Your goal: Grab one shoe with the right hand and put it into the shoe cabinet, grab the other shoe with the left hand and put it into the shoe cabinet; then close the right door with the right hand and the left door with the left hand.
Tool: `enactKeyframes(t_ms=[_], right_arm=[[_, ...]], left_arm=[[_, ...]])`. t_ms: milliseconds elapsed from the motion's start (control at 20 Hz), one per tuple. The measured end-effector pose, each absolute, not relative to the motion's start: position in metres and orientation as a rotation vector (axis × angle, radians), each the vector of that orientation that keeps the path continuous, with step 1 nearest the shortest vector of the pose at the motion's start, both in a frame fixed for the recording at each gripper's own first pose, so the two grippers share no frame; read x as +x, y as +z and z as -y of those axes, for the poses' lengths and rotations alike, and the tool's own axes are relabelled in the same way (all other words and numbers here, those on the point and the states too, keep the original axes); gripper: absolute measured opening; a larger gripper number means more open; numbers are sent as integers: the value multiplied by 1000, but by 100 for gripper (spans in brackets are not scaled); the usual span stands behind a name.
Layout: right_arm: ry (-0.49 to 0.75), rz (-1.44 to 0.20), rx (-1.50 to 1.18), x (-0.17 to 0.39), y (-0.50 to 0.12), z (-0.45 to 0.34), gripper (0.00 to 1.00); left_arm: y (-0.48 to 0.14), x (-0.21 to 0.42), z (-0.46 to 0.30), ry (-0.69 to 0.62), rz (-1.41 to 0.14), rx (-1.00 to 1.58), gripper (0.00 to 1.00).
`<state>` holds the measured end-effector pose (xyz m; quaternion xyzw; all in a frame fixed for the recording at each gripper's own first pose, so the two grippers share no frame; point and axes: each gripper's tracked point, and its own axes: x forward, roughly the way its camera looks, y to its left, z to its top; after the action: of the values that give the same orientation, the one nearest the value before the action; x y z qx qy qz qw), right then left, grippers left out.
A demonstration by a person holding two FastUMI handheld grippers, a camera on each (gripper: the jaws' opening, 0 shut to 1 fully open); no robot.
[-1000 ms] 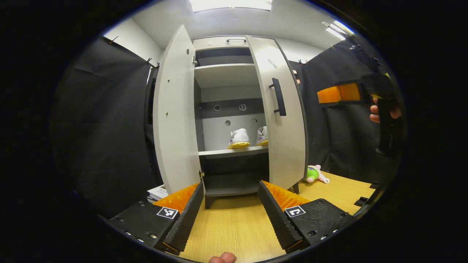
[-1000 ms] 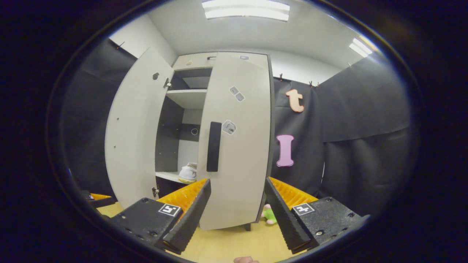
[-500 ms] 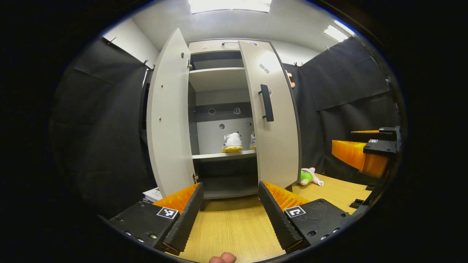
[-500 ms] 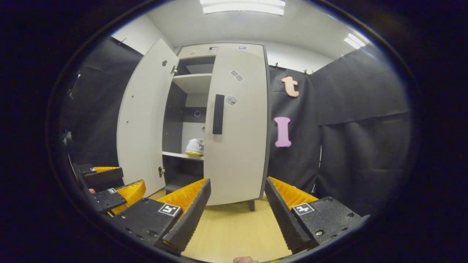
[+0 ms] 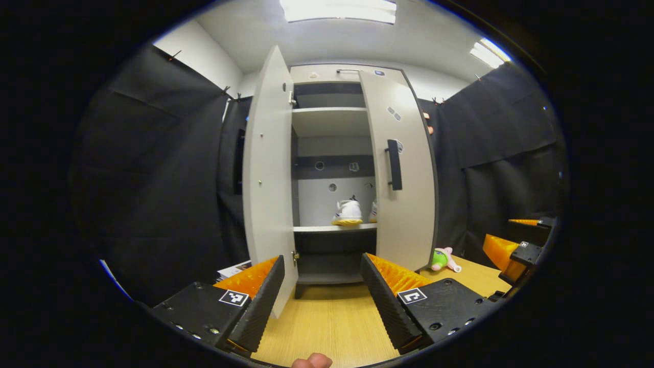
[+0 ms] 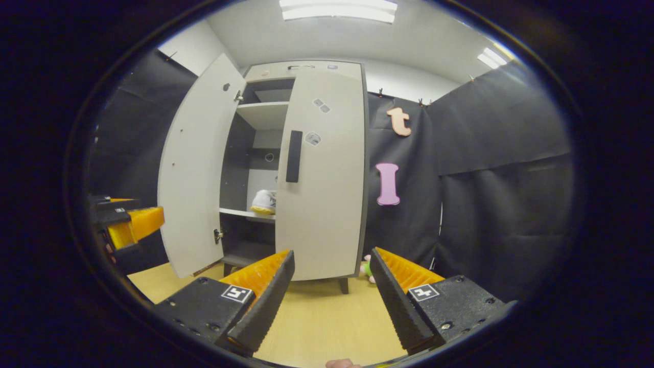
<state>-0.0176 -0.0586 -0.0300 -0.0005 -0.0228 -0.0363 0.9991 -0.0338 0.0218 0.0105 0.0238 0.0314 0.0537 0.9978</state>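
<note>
A tall grey shoe cabinet (image 5: 332, 122) stands on the wooden floor ahead. Its left door (image 5: 268, 168) swings wide open; its right door (image 5: 406, 179), with a dark handle (image 5: 394, 164), is nearly shut. A white shoe with a yellow sole (image 5: 347, 212) rests on the middle shelf, and a second shoe (image 5: 373, 211) peeks out beside it behind the right door. My left gripper (image 5: 322, 301) is open and empty, short of the cabinet. My right gripper (image 6: 332, 296) is open and empty, facing the right door (image 6: 322, 174). The white shoe (image 6: 264, 201) shows through the gap.
A small green and pink plush toy (image 5: 443, 259) lies on the floor right of the cabinet. Papers (image 5: 232, 269) lie low at the left, behind the open door. Black cloth walls close in both sides. The other gripper (image 6: 125, 222) shows at the left edge of the right gripper view.
Both grippers have drawn back from the cabinet, which now looks smaller. The right gripper dropped from up beside the right door to low at the side. The right door has swung nearly shut.
</note>
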Motion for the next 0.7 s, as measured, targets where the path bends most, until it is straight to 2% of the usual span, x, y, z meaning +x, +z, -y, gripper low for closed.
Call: enactKeyframes(t_ms=[300, 550, 600, 650, 700], right_arm=[[-67, 85, 6, -13, -12, 57, 96], [-69, 92, 7, -11, -7, 57, 96], [-72, 87, 5, -11, -8, 58, 96], [-74, 82, 3, -11, -9, 58, 96], [-77, 83, 4, -11, -9, 59, 96]], left_arm=[[67, -22, -144, 290, -18, -11, 90], [97, 31, -222, 339, -17, -69, 93], [96, 44, -232, 343, -26, -73, 100], [96, 56, -242, 344, -36, -79, 93], [95, 67, -248, 339, -54, -89, 93]])
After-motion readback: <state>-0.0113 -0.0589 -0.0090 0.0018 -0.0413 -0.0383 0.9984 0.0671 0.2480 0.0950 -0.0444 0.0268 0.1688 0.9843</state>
